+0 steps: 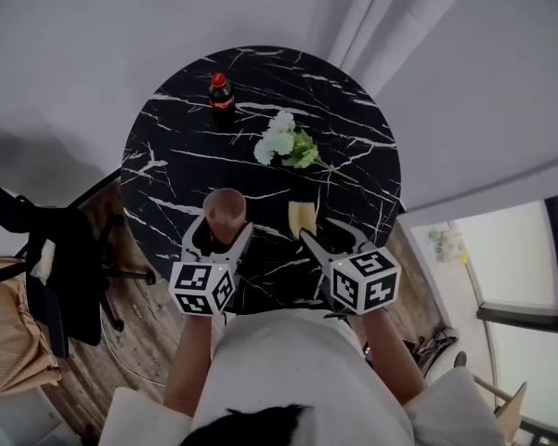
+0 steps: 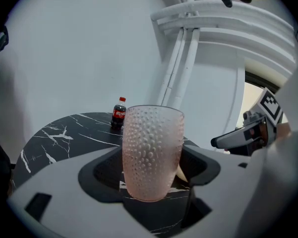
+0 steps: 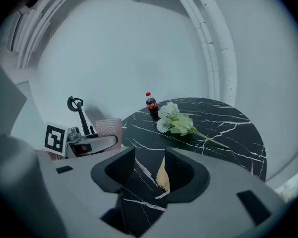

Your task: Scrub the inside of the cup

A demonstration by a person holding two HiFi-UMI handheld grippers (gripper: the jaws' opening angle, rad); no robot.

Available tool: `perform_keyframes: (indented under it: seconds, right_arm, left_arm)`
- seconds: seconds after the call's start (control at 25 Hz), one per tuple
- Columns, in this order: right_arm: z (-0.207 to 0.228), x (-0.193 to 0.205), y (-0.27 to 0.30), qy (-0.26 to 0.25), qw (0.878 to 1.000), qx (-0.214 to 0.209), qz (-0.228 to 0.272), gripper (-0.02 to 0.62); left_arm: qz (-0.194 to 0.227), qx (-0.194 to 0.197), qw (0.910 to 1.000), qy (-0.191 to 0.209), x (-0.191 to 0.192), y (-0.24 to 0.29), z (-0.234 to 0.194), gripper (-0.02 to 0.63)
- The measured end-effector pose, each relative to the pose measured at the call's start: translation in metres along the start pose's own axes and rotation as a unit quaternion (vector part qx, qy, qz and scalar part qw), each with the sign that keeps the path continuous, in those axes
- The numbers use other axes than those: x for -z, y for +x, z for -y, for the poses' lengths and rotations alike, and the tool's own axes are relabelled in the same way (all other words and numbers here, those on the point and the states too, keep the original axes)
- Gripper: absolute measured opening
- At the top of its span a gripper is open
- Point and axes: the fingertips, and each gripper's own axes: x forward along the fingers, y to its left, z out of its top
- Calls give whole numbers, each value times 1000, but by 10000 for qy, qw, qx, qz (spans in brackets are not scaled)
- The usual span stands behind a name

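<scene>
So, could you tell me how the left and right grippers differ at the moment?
The left gripper has its jaws closed on the upright pink cup, while the right gripper has its jaws apart. The cup fills the left gripper's gap, whereas only a thin yellow piece stands in the right gripper's gap, unclamped. Both grippers sit at the near edge of the black marble table.

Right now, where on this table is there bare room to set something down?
Widest free patch: the table's left side, between bottle and cup. Another on the right, past the flowers toward the rim. Crowded: the near edge, where cup and sponge sit side by side.
</scene>
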Motion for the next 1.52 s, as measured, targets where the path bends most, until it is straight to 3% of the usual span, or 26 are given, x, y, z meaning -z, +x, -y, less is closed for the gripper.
perform_keyframes:
  seconds: [0.36, 0.92, 1.52]
  right_arm:
    - [0, 9, 3, -284, 9995, -62, -145, 190]
    - [-4, 21, 12, -573, 9973, -170, -424, 190]
    - [-16, 29, 21, -780, 9948, -320, -576, 190]
  left_arm:
    - [-298, 106, 9994, 140, 19, 23, 4, 348]
    - [-542, -249, 9969, 513, 36, 46, -12, 348]
    - [-832, -223, 9945, 598, 62, 44, -15, 348]
